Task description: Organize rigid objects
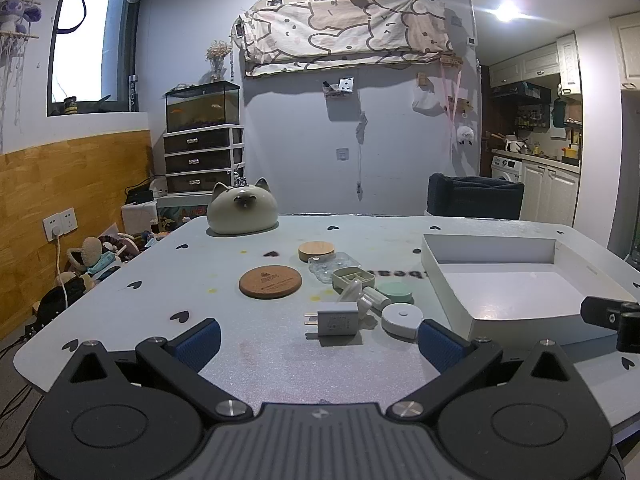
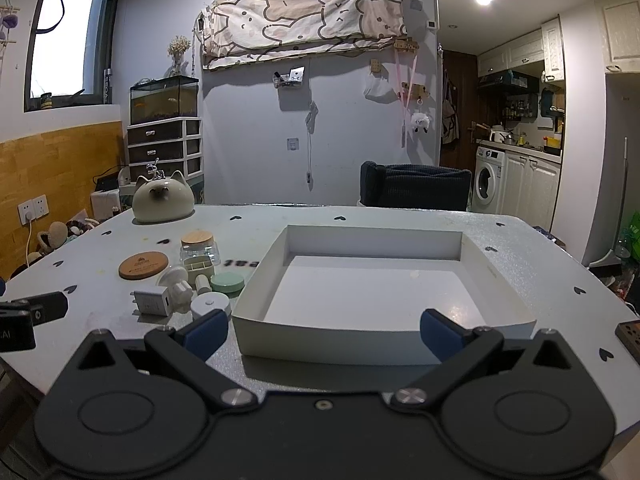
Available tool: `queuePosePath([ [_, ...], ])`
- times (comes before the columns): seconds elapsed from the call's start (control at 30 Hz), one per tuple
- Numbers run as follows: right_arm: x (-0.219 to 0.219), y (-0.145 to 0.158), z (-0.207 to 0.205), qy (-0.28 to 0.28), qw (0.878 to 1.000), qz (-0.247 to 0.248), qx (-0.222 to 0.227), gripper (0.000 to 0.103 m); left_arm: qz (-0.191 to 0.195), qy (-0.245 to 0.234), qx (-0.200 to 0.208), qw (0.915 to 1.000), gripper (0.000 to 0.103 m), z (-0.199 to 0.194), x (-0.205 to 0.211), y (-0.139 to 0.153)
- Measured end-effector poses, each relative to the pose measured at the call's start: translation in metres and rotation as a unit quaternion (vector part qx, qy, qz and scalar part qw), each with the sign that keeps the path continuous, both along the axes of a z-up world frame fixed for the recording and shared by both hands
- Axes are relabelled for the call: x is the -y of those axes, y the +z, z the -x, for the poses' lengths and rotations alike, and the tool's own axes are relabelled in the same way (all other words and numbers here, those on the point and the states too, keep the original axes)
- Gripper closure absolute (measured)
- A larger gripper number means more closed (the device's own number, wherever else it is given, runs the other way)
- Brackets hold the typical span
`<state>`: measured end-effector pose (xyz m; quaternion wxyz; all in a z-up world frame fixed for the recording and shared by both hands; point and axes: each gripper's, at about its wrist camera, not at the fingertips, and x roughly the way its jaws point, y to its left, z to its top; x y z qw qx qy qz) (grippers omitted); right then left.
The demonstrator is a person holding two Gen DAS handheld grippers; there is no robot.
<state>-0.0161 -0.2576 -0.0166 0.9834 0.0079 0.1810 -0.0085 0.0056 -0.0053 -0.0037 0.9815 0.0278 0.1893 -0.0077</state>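
A cluster of small objects lies left of a shallow white box [image 1: 516, 322] [image 2: 304, 344]: a grey plug adapter [image 1: 338, 323] [image 2: 151, 302], a round white case [image 1: 401, 319] [image 2: 210, 305], a mint green round lid [image 1: 396, 293] [image 2: 227, 282], a pale green compartment tray [image 1: 353, 277] [image 2: 198, 267], a cork coaster [image 1: 270, 281] [image 2: 143, 265] and a wood-lidded glass jar [image 1: 316, 251] [image 2: 198, 245]. My left gripper [image 1: 318, 346] is open just short of the adapter, nothing between its fingers. My right gripper [image 2: 322, 336] is open before the box's near wall. The box is bare inside.
A cat-shaped ceramic pot [image 1: 242, 210] [image 2: 163, 199] stands at the table's far left. A dark chair back [image 1: 474, 196] [image 2: 414, 186] rises behind the far edge. A small dark item [image 2: 630, 338] lies at the right table edge. The other gripper's tip [image 1: 612, 318] shows beside the box.
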Motion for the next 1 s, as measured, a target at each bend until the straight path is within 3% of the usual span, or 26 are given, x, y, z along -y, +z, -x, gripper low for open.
queuePosePath([
  [1.0,0.002,0.007,0.003,0.001,1.000,0.001,-0.003,0.000,0.001,-0.002,0.000,1.0000,0.000,0.004,0.003,-0.004],
])
